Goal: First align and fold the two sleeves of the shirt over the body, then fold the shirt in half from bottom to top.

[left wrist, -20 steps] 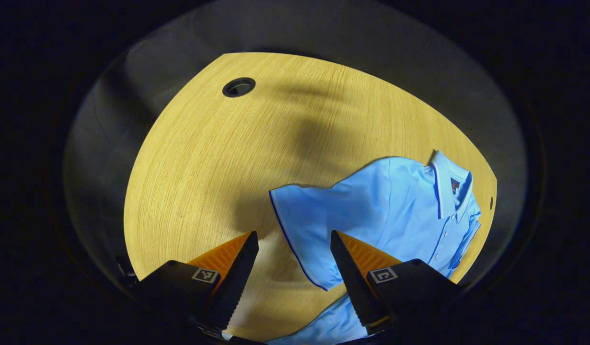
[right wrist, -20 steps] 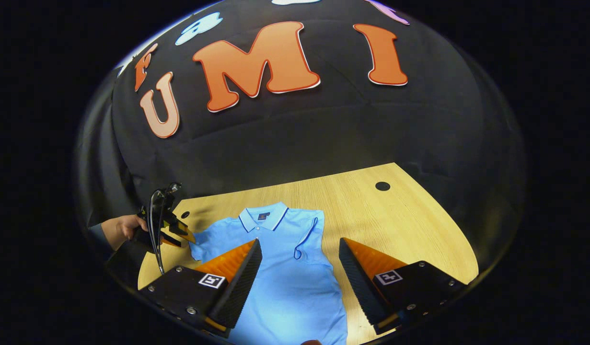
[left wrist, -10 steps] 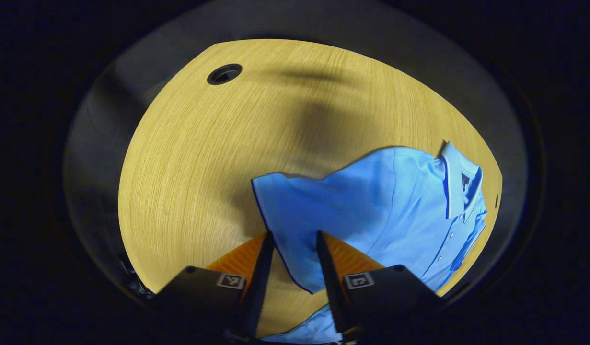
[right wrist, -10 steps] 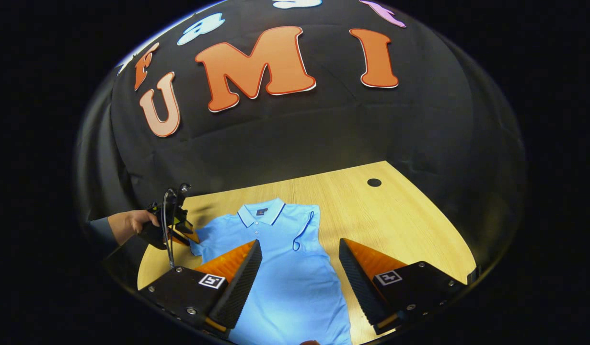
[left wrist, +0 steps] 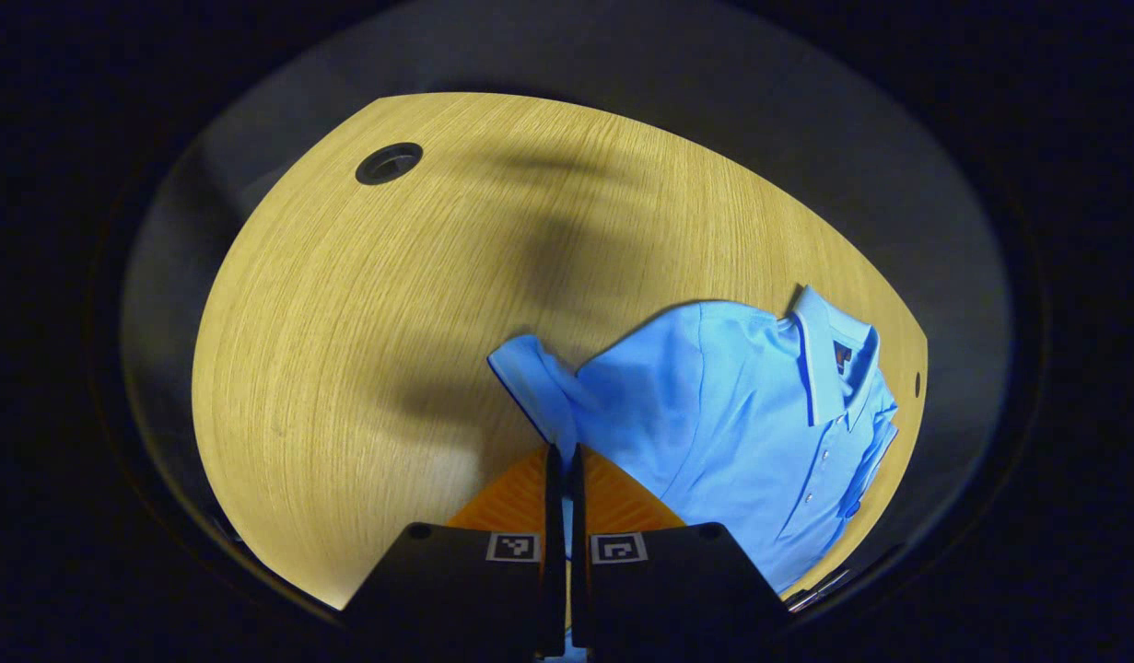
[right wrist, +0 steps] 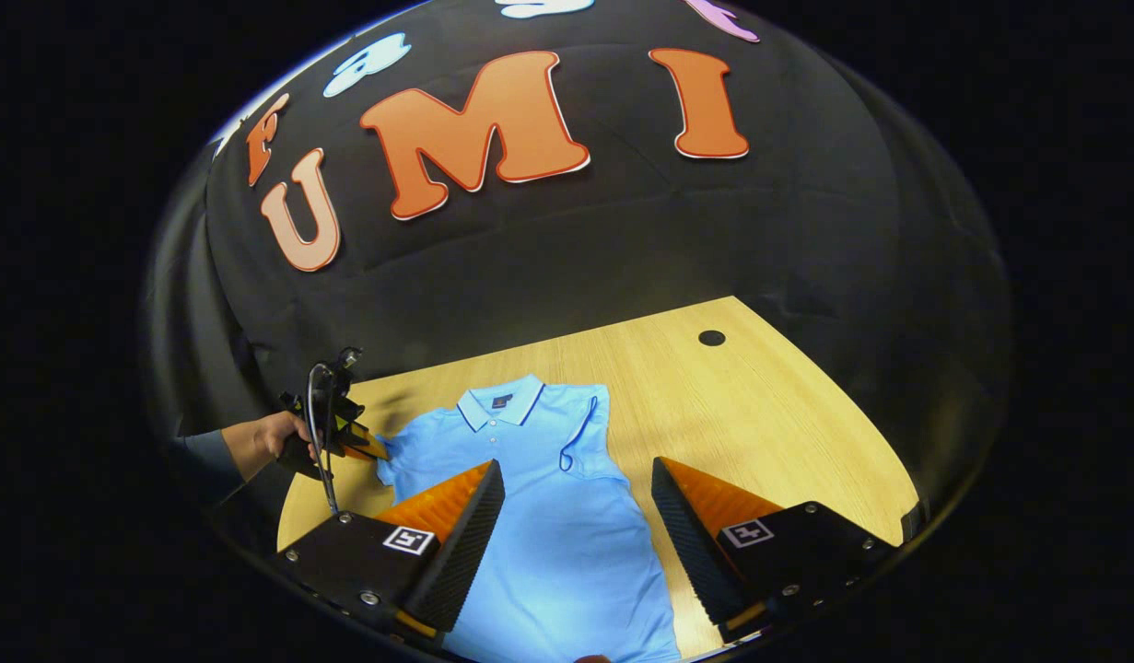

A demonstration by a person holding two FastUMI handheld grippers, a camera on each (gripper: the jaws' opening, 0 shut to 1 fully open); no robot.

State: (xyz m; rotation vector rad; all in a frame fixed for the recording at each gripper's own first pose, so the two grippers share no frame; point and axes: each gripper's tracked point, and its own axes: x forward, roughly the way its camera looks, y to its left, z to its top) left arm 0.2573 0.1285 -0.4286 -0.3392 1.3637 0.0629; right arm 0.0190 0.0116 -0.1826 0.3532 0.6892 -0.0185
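A light blue polo shirt (left wrist: 732,414) lies face up on the wooden table, collar (left wrist: 820,345) toward the far side. My left gripper (left wrist: 563,451) is shut on the dark-trimmed hem of one short sleeve (left wrist: 530,373), which bunches up off the table. In the right gripper view the shirt (right wrist: 548,525) lies below my right gripper (right wrist: 576,463), which hovers open with nothing between its fingers. The other sleeve (right wrist: 580,428) lies folded over the body. At the shirt's left edge a hand (right wrist: 263,442) holds the left gripper (right wrist: 368,448).
The wooden table (left wrist: 364,350) has a round cable hole (left wrist: 389,163) near one corner, which also shows in the right gripper view (right wrist: 711,338). Bare wood (right wrist: 760,414) stretches to the right of the shirt. Black booth cloth stands behind the table.
My left gripper's fingers went from wide apart to shut on the sleeve hem, and the sleeve has bunched and lifted. The right gripper stays open, shifted only slightly.
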